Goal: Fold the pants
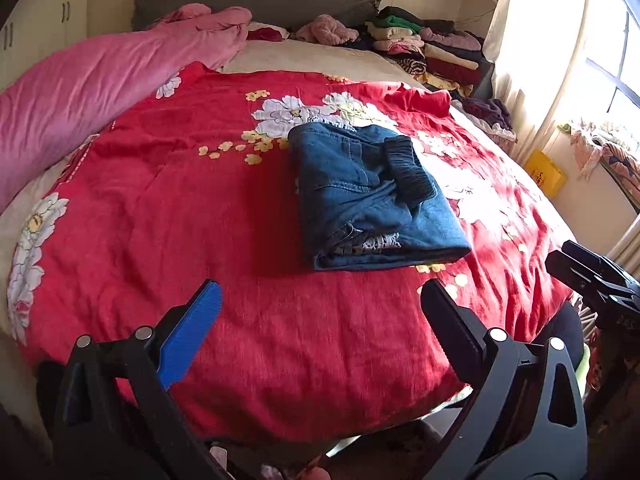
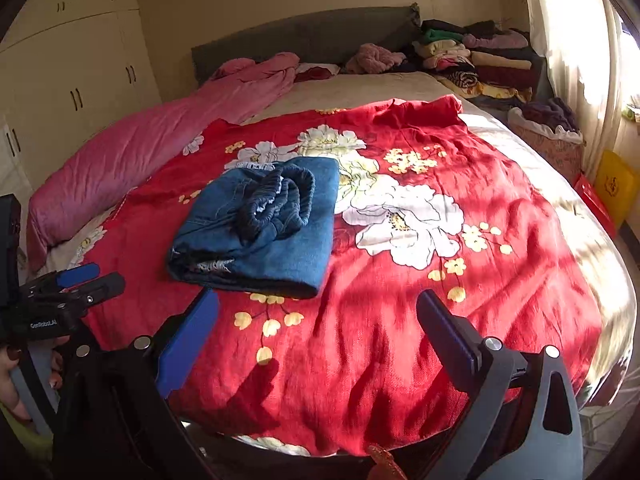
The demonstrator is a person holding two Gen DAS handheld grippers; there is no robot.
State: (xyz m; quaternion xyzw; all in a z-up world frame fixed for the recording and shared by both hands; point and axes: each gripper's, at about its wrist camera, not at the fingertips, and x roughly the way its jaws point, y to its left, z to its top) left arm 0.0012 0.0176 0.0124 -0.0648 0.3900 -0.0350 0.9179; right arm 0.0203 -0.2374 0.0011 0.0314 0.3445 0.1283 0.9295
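Left wrist view shows the pants (image 1: 372, 196) folded compactly on the bed (image 1: 200, 208). I judge folding done. My left hand-held gripper (image 1: 320, 312) and right hand-held gripper (image 2: 318, 320) gape empty.

The lower layers of the folded pants (image 1: 376, 196) are hidden beneath the top fold. The right gripper (image 1: 600, 284) is cut off by the left wrist view's right edge, so its jaws cannot be judged there. The stacked clothes (image 2: 476, 60) by the headboard are too small to be identified singly. The bed (image 2: 400, 88) is cut off below by both views' lower edges.
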